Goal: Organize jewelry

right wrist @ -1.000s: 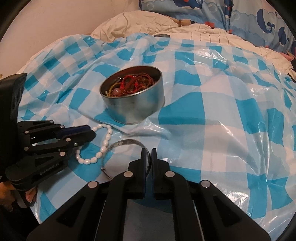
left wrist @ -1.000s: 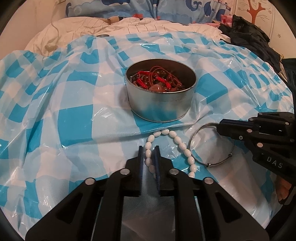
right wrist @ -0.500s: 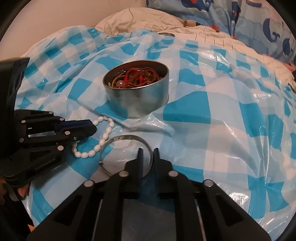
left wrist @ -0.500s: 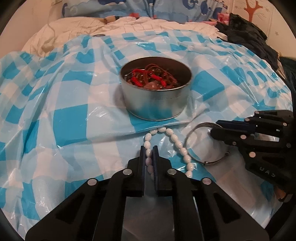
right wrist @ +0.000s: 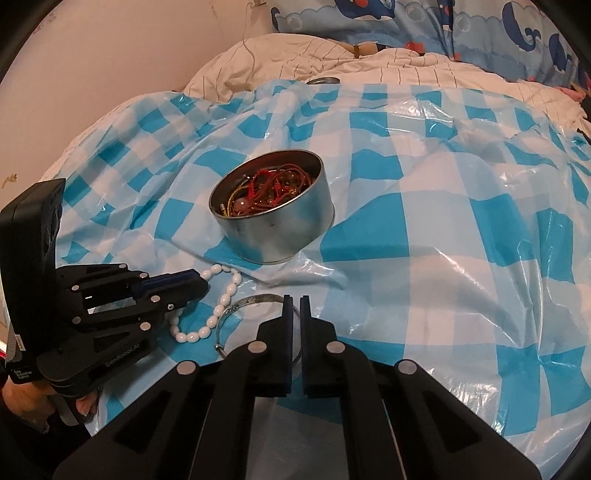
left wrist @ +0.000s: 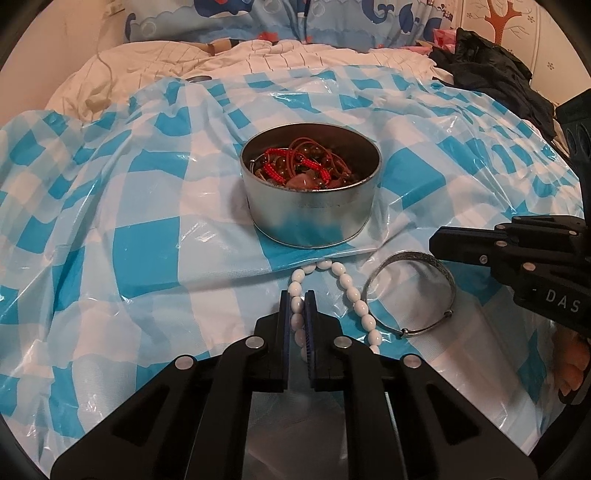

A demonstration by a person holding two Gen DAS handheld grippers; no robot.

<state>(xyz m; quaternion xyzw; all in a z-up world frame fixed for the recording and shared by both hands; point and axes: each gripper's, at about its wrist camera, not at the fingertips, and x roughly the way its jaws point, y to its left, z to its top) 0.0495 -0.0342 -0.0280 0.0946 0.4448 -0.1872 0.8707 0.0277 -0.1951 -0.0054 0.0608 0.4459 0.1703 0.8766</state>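
Two black plastic grippers, left gripper [left wrist: 297,306] and right gripper [right wrist: 296,310], each with dark blue pads on flat fingers [left wrist: 283,314] and round silver screws. White lettering "DAS" and "GenRobot.AI" on the bodies.

this is a bedroom in a home. the work happens on a bed [left wrist: 258,74] with a rumpled white striped duvet [right wrist: 369,70], over which a blue-and-white checked plastic sheet [left wrist: 147,258] is spread. a pillow [left wrist: 332,18] printed with cartoon whales lies at the head, dark clothing [left wrist: 498,81] is heaped at one side, and a tree-patterned wall [left wrist: 517,22] stands behind.
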